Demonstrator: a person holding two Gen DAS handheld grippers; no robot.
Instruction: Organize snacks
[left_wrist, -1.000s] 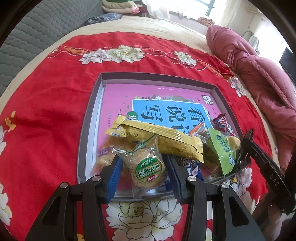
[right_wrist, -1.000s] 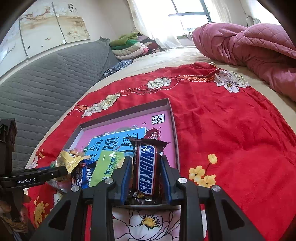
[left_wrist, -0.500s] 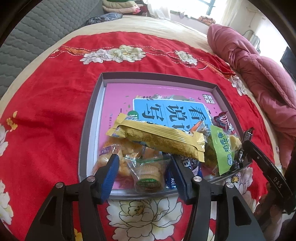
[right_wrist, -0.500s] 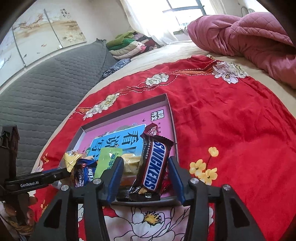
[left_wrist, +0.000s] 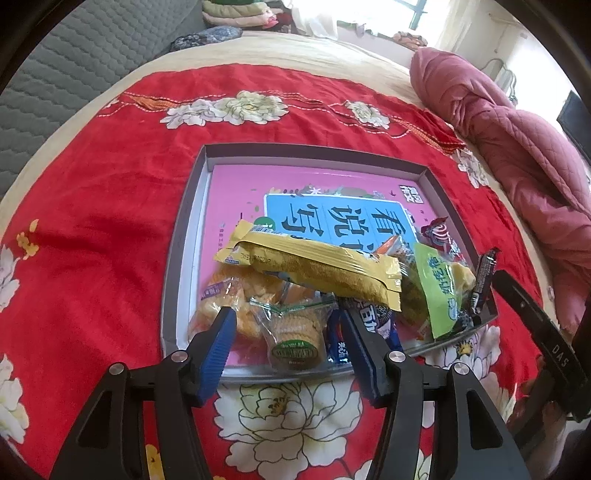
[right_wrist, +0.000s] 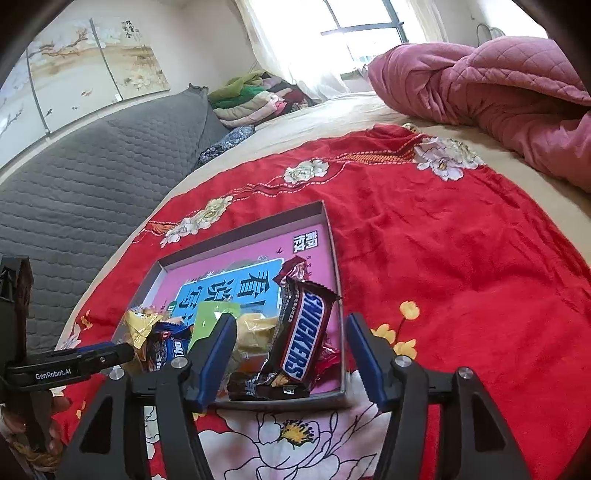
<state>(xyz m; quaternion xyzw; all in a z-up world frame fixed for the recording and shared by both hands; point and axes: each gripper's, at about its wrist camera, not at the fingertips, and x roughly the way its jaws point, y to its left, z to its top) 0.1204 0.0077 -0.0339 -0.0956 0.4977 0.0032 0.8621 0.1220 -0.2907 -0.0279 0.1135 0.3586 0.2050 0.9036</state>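
A grey-rimmed tray (left_wrist: 184, 236) with a pink printed bottom lies on a red flowered cloth; it also shows in the right wrist view (right_wrist: 334, 254). Snacks are piled at its near end. My left gripper (left_wrist: 288, 325) is open, its jaws either side of a clear cookie packet (left_wrist: 293, 334) that lies in the tray. A long yellow packet (left_wrist: 317, 266) and a green packet (left_wrist: 437, 291) lie beyond. My right gripper (right_wrist: 288, 332) is open around a Snickers bar (right_wrist: 301, 332) that leans on the pile.
A pink quilt (right_wrist: 498, 96) is heaped at the far right of the bed. A grey quilted headboard (right_wrist: 92, 173) and folded clothes (right_wrist: 255, 99) stand at the back. Red cloth (right_wrist: 461, 266) spreads to the right of the tray.
Both grippers have opened and drawn back. The cookie packet dropped from the left jaws into the tray. The Snickers bar left the right jaws and leans on the pile.
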